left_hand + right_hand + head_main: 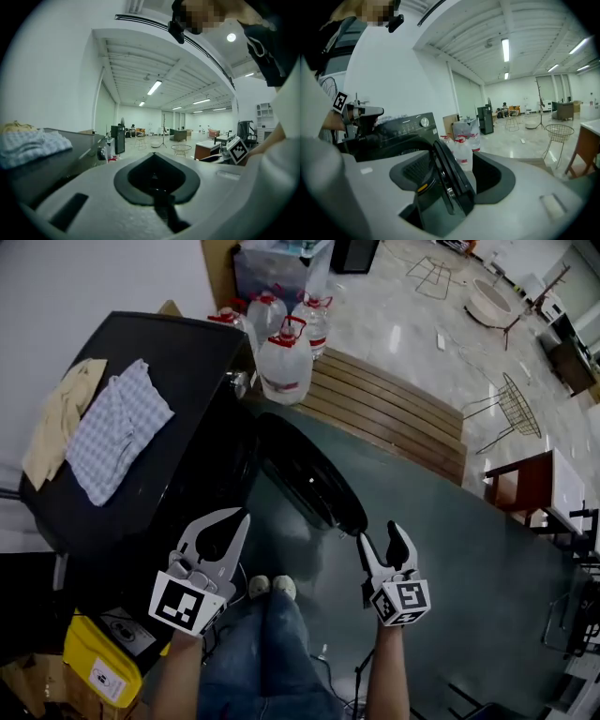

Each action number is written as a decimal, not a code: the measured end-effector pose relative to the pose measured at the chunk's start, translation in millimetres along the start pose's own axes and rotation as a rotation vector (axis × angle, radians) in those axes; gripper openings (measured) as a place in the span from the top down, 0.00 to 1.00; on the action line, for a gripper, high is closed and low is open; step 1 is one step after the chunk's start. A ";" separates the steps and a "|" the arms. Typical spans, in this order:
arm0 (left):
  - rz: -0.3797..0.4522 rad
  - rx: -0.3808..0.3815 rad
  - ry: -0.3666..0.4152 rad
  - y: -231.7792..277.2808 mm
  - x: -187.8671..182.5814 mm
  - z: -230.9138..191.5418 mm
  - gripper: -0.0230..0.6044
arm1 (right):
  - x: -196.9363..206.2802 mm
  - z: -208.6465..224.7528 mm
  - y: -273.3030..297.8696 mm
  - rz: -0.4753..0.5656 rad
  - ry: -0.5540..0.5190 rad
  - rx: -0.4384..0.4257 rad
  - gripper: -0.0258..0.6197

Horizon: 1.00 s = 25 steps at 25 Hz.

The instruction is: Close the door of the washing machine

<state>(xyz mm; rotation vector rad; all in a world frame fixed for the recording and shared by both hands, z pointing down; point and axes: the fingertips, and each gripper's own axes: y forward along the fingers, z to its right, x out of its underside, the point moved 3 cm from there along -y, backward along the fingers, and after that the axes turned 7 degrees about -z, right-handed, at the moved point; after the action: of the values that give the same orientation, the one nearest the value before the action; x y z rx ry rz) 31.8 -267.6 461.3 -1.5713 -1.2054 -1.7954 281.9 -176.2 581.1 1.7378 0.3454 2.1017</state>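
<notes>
The black washing machine point(192, 352) stands at the left of the head view, its control panel point(403, 129) facing the right gripper view. Its round dark door point(309, 479) is swung open toward the floor side. My right gripper point(380, 535) is open just right of the door's free edge. In the right gripper view the door's rim point(447, 173) shows edge-on in the gap between the jaws; whether it touches them I cannot tell. My left gripper point(223, 521) is open in front of the machine's dark front, holding nothing.
A checked cloth point(117, 427) and a yellowish cloth point(56, 418) lie on the machine's top. Water bottles point(284, 357) and a wooden platform point(394, 409) stand behind the door. A yellow box point(103, 662) sits at lower left; the person's shoes point(272, 587) are below the door.
</notes>
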 end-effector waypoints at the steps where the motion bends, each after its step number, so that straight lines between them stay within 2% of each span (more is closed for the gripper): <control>1: -0.003 0.012 -0.008 8.9 14.6 3.5 0.96 | 20.4 9.8 9.4 -0.021 -0.002 -0.005 0.53; 4: -0.015 0.026 -0.032 37.8 63.3 11.9 0.96 | 77.6 40.7 40.6 -0.076 -0.025 -0.016 0.57; 6: -0.051 0.025 -0.054 54.6 96.0 17.4 0.96 | 108.4 60.7 57.4 -0.105 -0.047 -0.022 0.63; 10: -0.081 0.037 -0.081 69.9 136.2 29.0 0.96 | 147.1 85.2 78.5 -0.154 -0.095 -0.052 0.69; 13: -0.092 0.048 -0.087 73.9 148.5 35.0 0.96 | 151.9 86.8 88.5 -0.169 -0.148 -0.095 0.73; 16: -0.099 0.050 -0.098 69.5 152.2 39.7 0.96 | 154.4 81.4 92.0 -0.186 -0.192 -0.112 0.81; 20: -0.101 0.037 -0.107 57.0 148.6 41.4 0.96 | 157.7 73.9 86.7 -0.214 -0.199 -0.098 0.82; 25: -0.095 0.015 -0.134 37.8 142.4 38.4 0.96 | 170.7 36.8 78.4 -0.286 -0.207 -0.141 0.83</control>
<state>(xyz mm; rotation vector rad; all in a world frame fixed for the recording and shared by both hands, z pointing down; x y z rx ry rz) 49.1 -226.4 606.8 -1.6747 -1.3736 -1.7584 280.5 -172.3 772.5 1.6924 0.3523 1.6895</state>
